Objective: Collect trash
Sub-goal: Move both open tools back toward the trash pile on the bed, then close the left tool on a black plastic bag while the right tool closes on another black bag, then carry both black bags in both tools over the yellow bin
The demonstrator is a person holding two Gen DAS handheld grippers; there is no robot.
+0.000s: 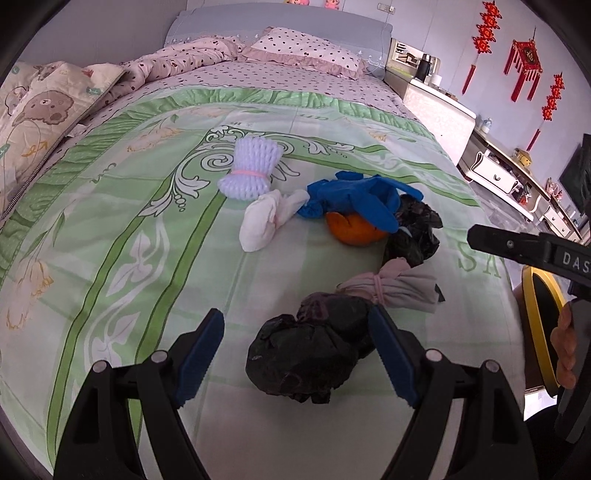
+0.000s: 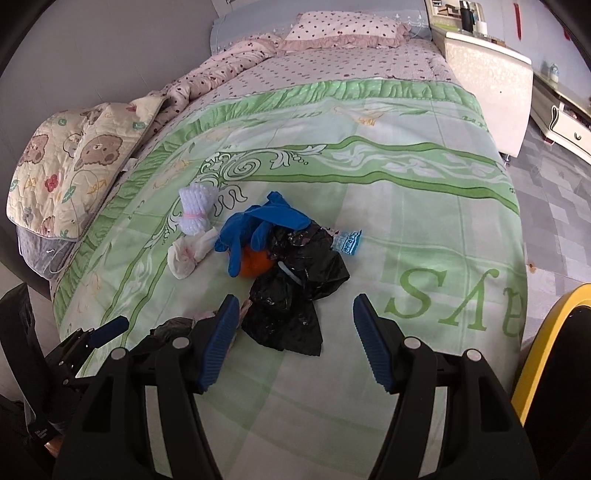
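Note:
Trash lies on a green bedspread (image 1: pixel 110 229): a white foam net (image 1: pixel 251 166), a white wad (image 1: pixel 266 221), a blue glove (image 1: pixel 354 199) over an orange peel (image 1: pixel 351 232), a crumpled black bag (image 2: pixel 295 280), a pink tied bundle (image 1: pixel 391 284) and a black tied bundle (image 1: pixel 310 350). My left gripper (image 1: pixel 299 354) is open, and the black bundle sits between its fingers, nearer the right pad. The right gripper (image 2: pixel 295 343) is open just short of the crumpled black bag, with the bag's near edge between its tips. A blue-white wrapper (image 2: pixel 347 242) lies beside that bag.
A yellow-rimmed bin (image 2: pixel 546 339) stands off the bed's near right corner. A folded bear quilt (image 2: pixel 62 166) and a pink quilt lie at the left, with a pillow (image 2: pixel 343 29) at the head. A white nightstand (image 2: pixel 487 81) and grey floor are on the right.

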